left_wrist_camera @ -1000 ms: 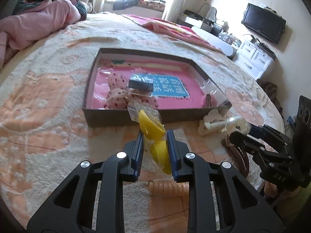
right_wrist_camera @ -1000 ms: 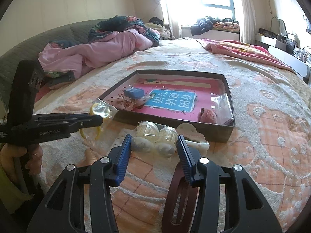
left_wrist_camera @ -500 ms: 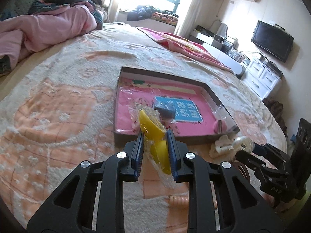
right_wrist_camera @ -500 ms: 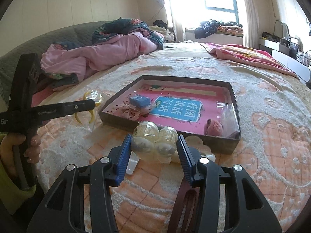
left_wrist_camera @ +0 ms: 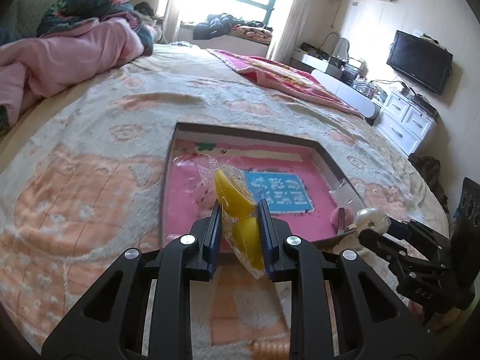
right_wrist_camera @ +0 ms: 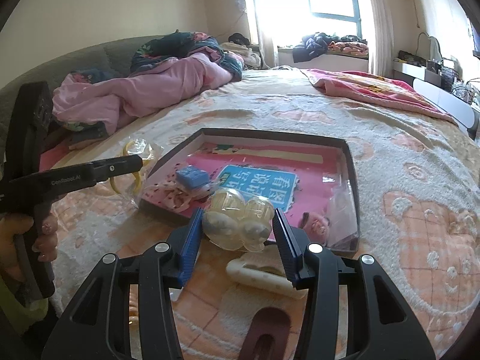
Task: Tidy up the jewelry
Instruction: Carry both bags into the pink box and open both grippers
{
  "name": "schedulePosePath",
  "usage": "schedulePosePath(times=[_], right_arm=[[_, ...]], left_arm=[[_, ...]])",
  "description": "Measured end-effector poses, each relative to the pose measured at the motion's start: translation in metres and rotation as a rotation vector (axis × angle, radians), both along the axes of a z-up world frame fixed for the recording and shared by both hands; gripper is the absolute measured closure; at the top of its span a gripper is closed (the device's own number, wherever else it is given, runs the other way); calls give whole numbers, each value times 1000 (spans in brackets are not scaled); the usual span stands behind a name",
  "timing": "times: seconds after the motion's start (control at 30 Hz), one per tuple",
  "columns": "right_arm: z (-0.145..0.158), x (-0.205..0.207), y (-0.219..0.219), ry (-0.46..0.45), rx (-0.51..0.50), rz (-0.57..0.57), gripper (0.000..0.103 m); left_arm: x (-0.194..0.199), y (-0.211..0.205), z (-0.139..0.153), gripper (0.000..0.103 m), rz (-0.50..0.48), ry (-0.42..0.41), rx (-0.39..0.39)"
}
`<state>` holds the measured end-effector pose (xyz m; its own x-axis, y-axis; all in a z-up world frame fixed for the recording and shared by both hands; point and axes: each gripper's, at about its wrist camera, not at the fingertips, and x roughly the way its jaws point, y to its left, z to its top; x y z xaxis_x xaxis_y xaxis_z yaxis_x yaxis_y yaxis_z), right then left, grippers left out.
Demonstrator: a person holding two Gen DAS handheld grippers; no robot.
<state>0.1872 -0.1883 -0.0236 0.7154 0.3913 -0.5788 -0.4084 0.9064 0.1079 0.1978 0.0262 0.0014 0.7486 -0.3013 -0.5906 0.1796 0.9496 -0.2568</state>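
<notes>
My left gripper [left_wrist_camera: 240, 204] is shut on a yellow piece [left_wrist_camera: 237, 204] wrapped in a clear bag, held over the near left part of the dark-rimmed box [left_wrist_camera: 240, 130] with a pink floor. In the right wrist view that same left gripper [right_wrist_camera: 132, 162] comes in from the left, the yellow piece [right_wrist_camera: 136, 177] dangling by the box's left wall. My right gripper [right_wrist_camera: 238, 211] is shut on a clear bag of cream pearly beads [right_wrist_camera: 238, 222] above the box's [right_wrist_camera: 270, 133] near edge. The right gripper [left_wrist_camera: 375, 228] also shows in the left wrist view.
Inside the box lie a blue block [right_wrist_camera: 192, 177], a pink piece [right_wrist_camera: 312, 222] and clear wrappers. On the bedspread near me lie a white clip [right_wrist_camera: 261, 273], a dark maroon clip [right_wrist_camera: 267, 330] and an orange ribbed piece [left_wrist_camera: 270, 351]. A pink quilt [right_wrist_camera: 144, 90] is heaped far left.
Both grippers have lifted and moved forward with their bags, from over the bedspread to over the box's near edge. Neither grip has changed.
</notes>
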Motion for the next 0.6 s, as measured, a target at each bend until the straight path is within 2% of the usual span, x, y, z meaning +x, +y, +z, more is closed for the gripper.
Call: schedulePosePath(times=[0.3,0.6], right_arm=[[5,21,-14,-22,-11,-47,58],[5,47,-35,-26,-22,-111,58]], left_arm=[[13,-23,2,87,-53,-24,6],[29,-37,-9,87,-103,-17,-2]])
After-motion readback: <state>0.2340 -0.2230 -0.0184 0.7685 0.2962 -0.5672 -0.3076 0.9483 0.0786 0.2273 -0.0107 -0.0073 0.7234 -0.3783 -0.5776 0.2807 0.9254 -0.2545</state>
